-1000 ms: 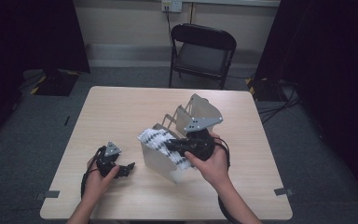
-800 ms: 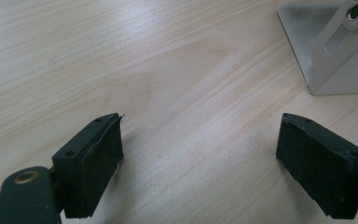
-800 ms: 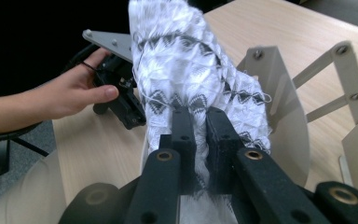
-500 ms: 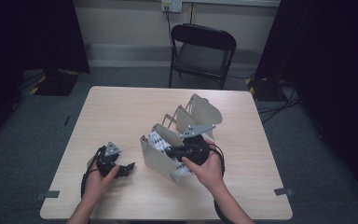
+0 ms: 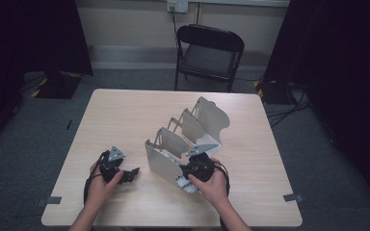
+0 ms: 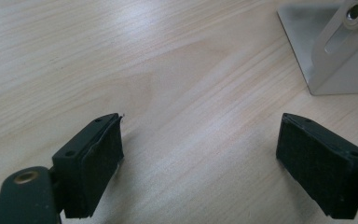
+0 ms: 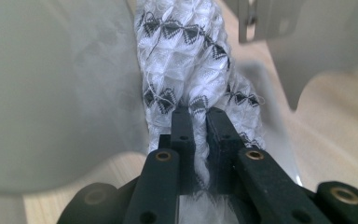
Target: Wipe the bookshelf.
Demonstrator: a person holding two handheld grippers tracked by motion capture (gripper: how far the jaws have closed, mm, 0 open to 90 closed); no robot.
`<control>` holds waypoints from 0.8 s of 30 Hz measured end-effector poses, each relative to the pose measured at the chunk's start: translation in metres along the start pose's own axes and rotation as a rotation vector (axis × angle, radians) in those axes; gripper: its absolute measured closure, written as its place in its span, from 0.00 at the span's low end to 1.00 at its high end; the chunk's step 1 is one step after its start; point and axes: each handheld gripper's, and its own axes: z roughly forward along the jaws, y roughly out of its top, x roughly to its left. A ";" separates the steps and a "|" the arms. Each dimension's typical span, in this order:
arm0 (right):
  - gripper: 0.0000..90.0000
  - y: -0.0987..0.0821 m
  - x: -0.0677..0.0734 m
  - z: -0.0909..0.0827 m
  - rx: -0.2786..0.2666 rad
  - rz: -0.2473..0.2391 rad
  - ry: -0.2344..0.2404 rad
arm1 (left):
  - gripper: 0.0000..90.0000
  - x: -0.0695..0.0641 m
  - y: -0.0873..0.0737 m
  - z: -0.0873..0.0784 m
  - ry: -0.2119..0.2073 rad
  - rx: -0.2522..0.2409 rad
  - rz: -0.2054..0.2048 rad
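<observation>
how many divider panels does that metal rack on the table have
4 on the rack: the front panel nearest the person, a second, a third, and the rear panel nearest the chair.

A pale wooden bench (image 5: pixel 125 115) stands on grey carpet (image 5: pixel 38 144). Behind it a black folding chair (image 5: pixel 208 54) faces a cream wall (image 5: pixel 125 19) with an outlet (image 5: pixel 177 5). Black curtains (image 5: pixel 29 33) hang at both sides.

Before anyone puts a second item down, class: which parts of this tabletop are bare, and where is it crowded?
Bare patches: the table's whole far-left stretch beyond the left gripper, and the right strip between the metal rack and the table edge. Crowded: front centre, where the right gripper pinches a white patterned cloth into the rack's nearest slot.
</observation>
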 end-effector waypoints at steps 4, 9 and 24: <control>0.91 -0.013 -0.002 0.007 0.018 0.010 -0.004 | 0.16 0.000 0.000 0.000 0.001 -0.002 0.000; 0.90 -0.027 -0.004 0.014 0.051 0.009 -0.031 | 0.16 0.000 0.000 0.000 0.002 -0.002 -0.001; 0.89 -0.020 -0.013 -0.006 0.007 0.009 -0.090 | 0.16 0.000 0.000 0.000 0.002 -0.002 -0.001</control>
